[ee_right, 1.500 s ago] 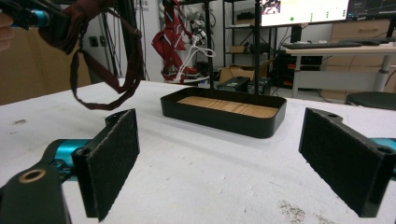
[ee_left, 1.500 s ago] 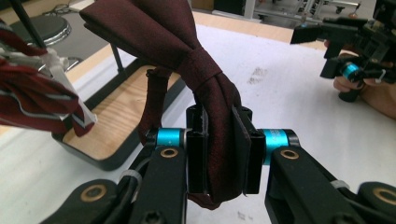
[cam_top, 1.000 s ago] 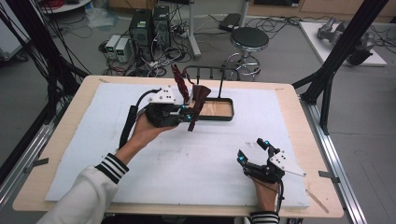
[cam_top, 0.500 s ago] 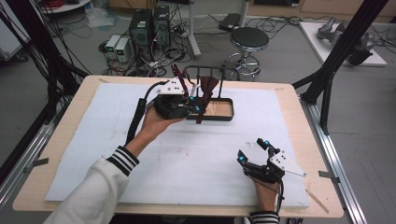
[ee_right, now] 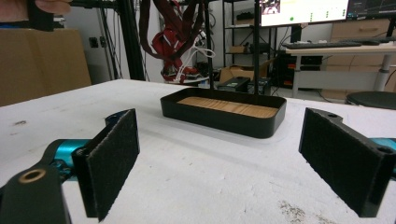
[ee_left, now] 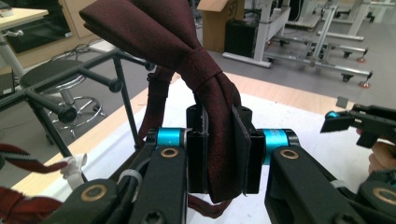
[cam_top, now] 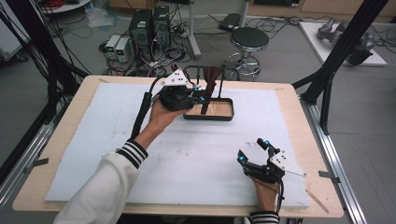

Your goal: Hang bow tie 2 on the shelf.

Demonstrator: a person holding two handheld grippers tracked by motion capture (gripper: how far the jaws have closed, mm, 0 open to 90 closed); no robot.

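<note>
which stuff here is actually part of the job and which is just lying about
In the job:
- dark red tie, clamped in the left claw
- black rack with its tray

Just lying about:
- open right claw, resting on the table
- stool
- computer towers

This is a robotics lab or engineering workroom. A wooden tabletop (cam_top: 299, 140) under a white foam sheet (cam_top: 102, 140) stands inside a frame of black struts (cam_top: 336, 70). On the grey floor beyond its far edge sit desktop computers (cam_top: 149, 28), small grey boxes (cam_top: 116, 46) and tangled cables (cam_top: 173, 51), with a round stool (cam_top: 250, 39) to their right. Farther off stand monitors (ee_right: 303, 11), desks (ee_right: 336, 49) and cardboard boxes (ee_left: 219, 23).
</note>
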